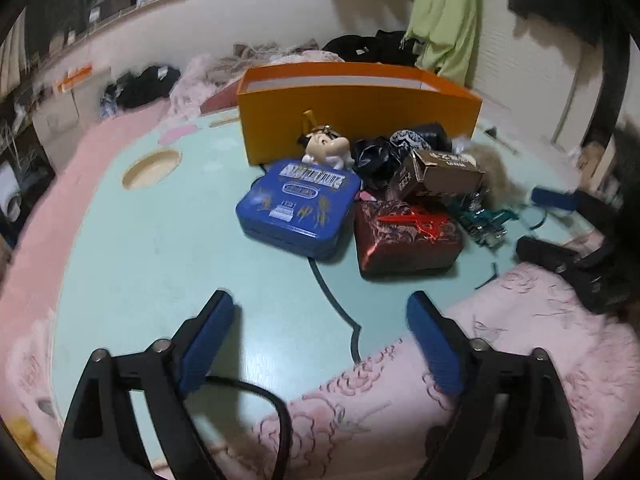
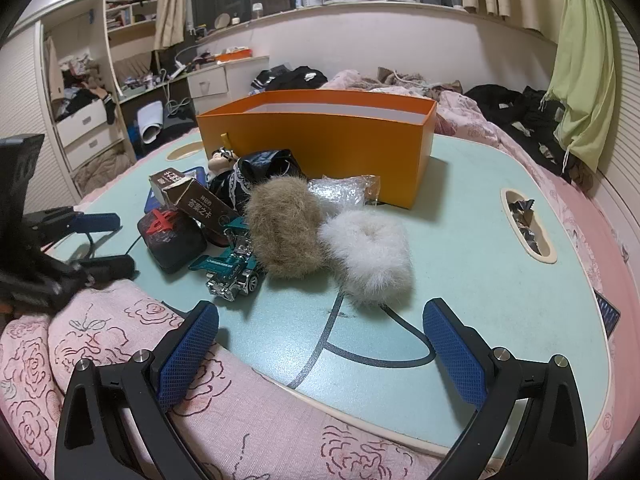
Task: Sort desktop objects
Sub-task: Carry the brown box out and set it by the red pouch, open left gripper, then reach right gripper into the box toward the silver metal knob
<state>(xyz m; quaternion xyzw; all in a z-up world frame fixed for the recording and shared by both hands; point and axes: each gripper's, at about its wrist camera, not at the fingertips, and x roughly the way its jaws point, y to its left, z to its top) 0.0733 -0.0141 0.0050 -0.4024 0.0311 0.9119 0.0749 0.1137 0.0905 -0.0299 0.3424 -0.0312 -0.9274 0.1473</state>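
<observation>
1. Clutter sits bunched on a pale green table [image 2: 480, 240], in front of an open orange box [image 2: 320, 136].
2. Left-wrist view alone shows the blue tin [image 1: 298, 210] whole, a dark red box [image 1: 406, 236] touching its right side and a cartoon figurine [image 1: 326, 148] behind it.
3. Right-wrist view alone shows a teal toy car [image 2: 232, 268], then a brown fur puff [image 2: 286, 228] touching a white one [image 2: 370, 256].
4. Left gripper [image 1: 320, 340] stands wide with nothing between its pads; right gripper [image 2: 320, 344] likewise gapes empty.
</observation>
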